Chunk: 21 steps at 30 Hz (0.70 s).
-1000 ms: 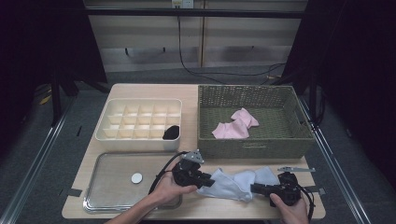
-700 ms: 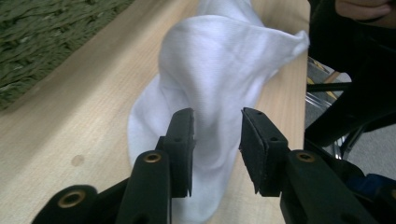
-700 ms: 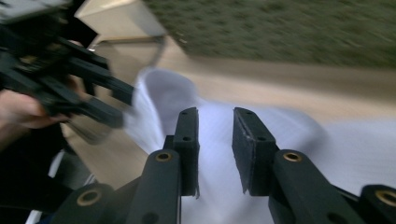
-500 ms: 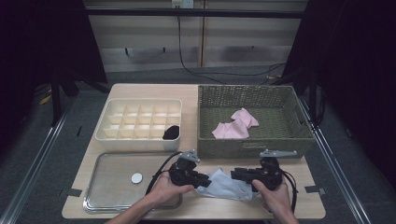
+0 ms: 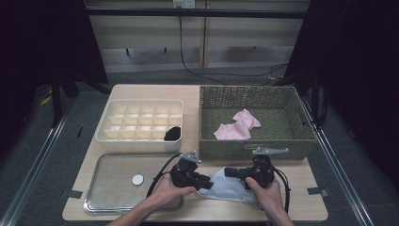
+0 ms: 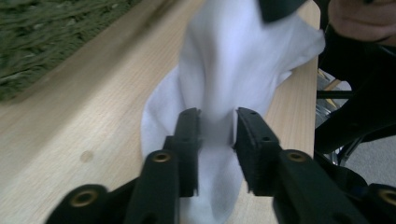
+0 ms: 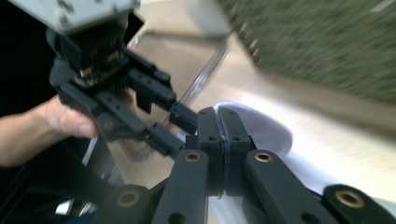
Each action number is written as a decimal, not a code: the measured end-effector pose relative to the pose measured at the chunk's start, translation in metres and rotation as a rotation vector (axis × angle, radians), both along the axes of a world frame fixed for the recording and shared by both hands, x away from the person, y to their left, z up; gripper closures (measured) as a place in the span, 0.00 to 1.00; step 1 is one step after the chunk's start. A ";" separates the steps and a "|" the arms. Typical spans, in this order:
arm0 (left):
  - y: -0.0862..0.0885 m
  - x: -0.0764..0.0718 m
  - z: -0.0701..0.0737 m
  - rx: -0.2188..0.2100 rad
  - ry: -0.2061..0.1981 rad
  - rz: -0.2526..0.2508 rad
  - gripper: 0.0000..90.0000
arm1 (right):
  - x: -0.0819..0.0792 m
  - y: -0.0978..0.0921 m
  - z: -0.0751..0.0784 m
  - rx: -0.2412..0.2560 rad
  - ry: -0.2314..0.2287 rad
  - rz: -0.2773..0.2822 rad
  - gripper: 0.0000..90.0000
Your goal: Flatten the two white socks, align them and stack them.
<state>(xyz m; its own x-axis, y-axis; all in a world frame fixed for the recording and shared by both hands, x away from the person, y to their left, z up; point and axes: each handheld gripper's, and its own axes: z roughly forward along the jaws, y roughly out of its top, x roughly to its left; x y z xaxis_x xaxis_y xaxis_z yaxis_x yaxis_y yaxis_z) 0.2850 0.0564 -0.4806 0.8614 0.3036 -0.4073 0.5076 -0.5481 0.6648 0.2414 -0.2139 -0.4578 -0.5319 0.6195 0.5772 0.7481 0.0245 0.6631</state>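
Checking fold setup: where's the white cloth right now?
In the high view the white cloth lies on the table's near edge, just in front of the basket, between the left tongs and right tongs.

We are looking at a lab-style recording station. A small wooden bench point(image 5: 301, 207) stands between metal floor rails point(image 5: 33, 169), dark curtains point(image 5: 357, 56) flank it, and cables point(image 5: 197, 66) trail along the plain back wall.
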 end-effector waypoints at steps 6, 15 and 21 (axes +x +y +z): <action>0.007 0.002 0.005 -0.052 0.044 -0.016 0.81 | -0.008 -0.017 0.015 0.035 -0.077 -0.065 0.99; -0.011 0.001 -0.003 -0.035 0.086 -0.042 0.84 | -0.003 0.002 0.009 0.053 -0.058 -0.023 0.99; -0.011 0.015 0.000 -0.046 0.084 0.013 0.83 | -0.004 0.016 0.016 0.091 -0.070 0.033 0.99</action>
<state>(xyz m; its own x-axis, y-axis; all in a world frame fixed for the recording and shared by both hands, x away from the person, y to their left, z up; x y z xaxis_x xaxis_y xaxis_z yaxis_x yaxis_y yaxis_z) 0.3005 0.0456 -0.4805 0.8196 0.2941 -0.4918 0.5696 -0.5110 0.6437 0.2375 -0.1976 -0.4421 -0.5922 0.5475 0.5912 0.6997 -0.0144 0.7143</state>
